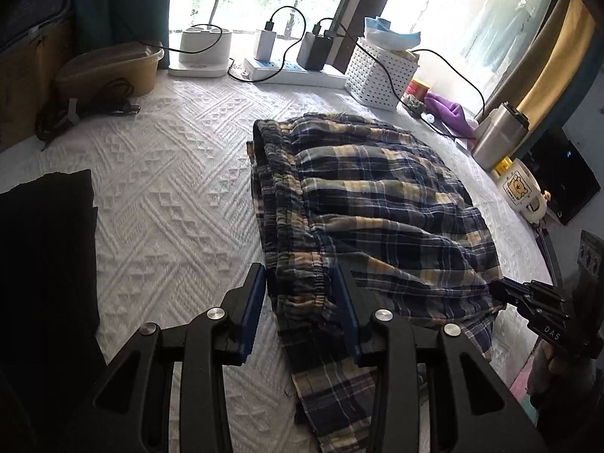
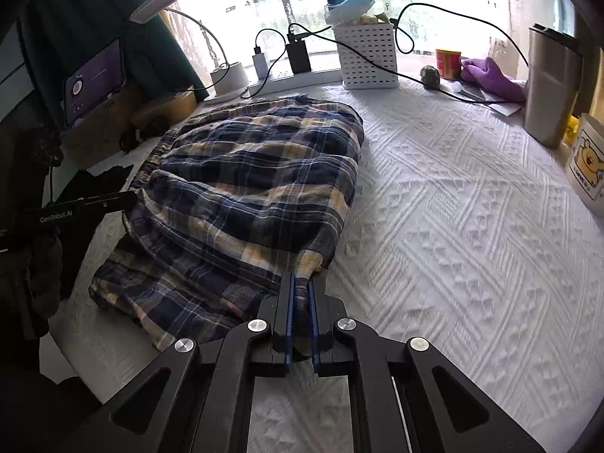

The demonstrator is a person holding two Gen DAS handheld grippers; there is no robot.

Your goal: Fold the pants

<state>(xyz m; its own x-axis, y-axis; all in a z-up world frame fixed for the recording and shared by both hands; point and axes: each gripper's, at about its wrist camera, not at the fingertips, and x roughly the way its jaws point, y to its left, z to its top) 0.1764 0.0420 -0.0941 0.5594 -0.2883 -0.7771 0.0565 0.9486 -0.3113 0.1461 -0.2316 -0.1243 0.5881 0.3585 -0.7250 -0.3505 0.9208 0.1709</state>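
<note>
Dark blue and yellow plaid pants (image 1: 377, 196) lie folded over on a white textured cover (image 1: 170, 188). My left gripper (image 1: 300, 271) straddles the gathered elastic waistband at the near left edge, and its blue pads press on the bunched cloth. In the right wrist view the pants (image 2: 256, 173) stretch away to the left, and my right gripper (image 2: 302, 277) is shut on their near right edge, with a strip of plaid pinched between the pads. Each gripper shows in the other's view: the right gripper (image 1: 498, 288) at the pants' right edge, the left gripper (image 2: 130, 198) at the waistband.
Along the window stand a power strip with chargers (image 1: 298, 71), a white perforated basket (image 1: 377, 71), a steel tumbler (image 1: 498, 136) and a bear mug (image 1: 519, 188). A black cloth (image 1: 45, 245) lies at the left. A tablet (image 2: 94, 79) and a lamp (image 2: 158, 2) stand far left.
</note>
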